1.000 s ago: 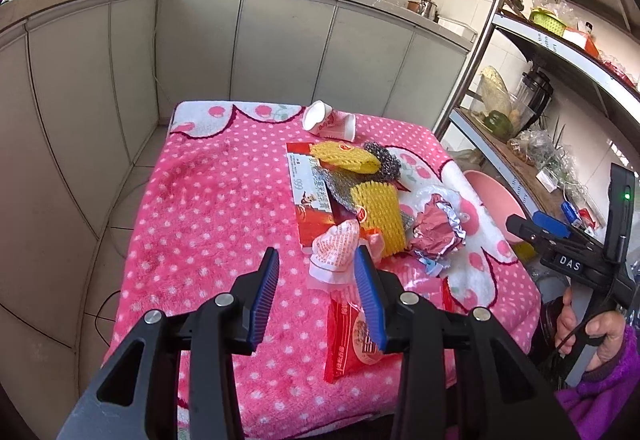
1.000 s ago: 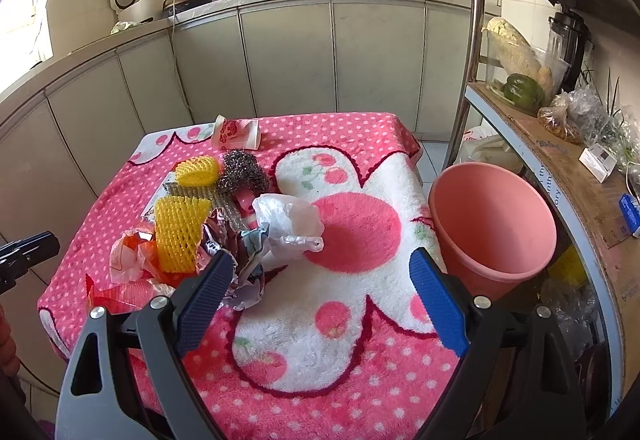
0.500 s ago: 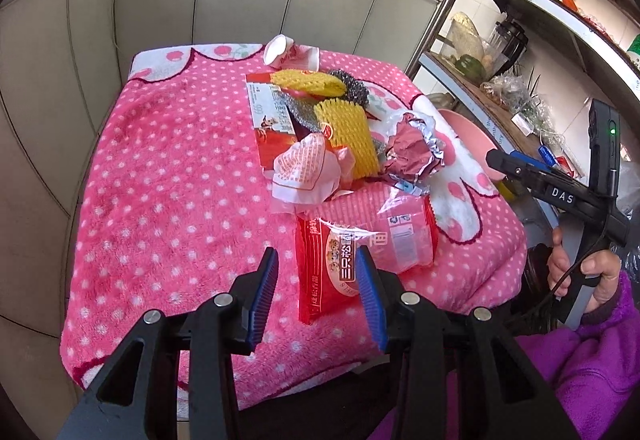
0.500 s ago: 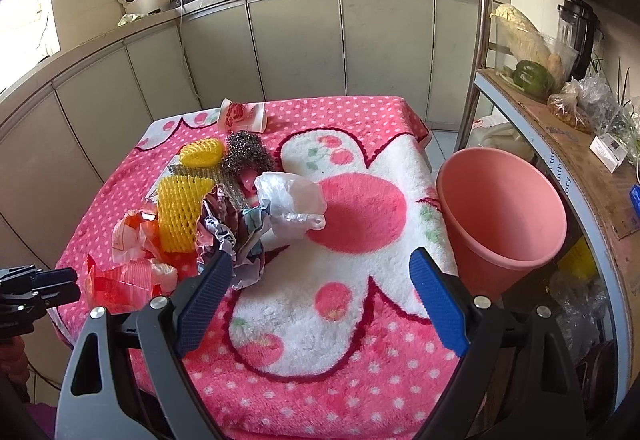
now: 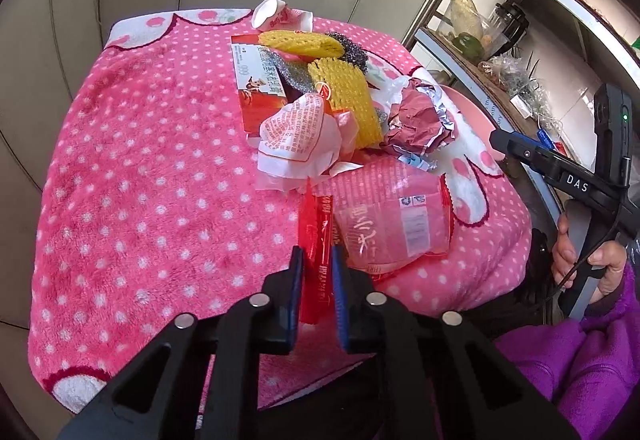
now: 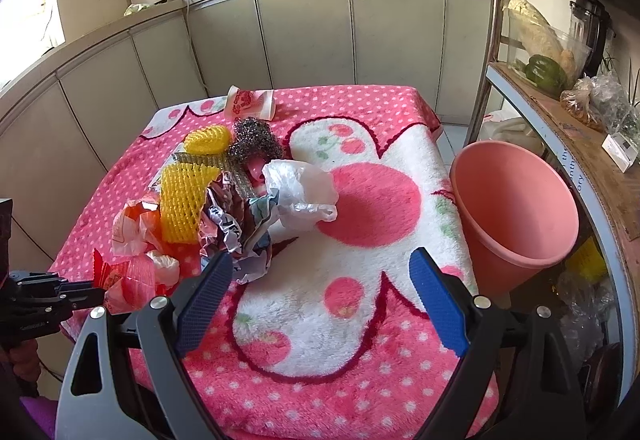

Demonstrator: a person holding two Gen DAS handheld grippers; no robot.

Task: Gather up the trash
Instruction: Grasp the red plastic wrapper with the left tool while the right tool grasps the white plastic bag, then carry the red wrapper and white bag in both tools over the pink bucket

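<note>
Red snack wrapper (image 5: 318, 240) pinched at its near edge by the left gripper (image 5: 316, 280), fingers narrow around it, likely chosen as the closest piece of the trash pile (image 5: 328, 111) on the pink blanket (image 5: 140, 179). Right gripper (image 6: 320, 296) hangs wide and empty above the blanket, near the pink bucket (image 6: 516, 207), presumably the drop target. Wrapper's lower end hidden behind the fingers; unclear whether it's lifted yet.
</note>
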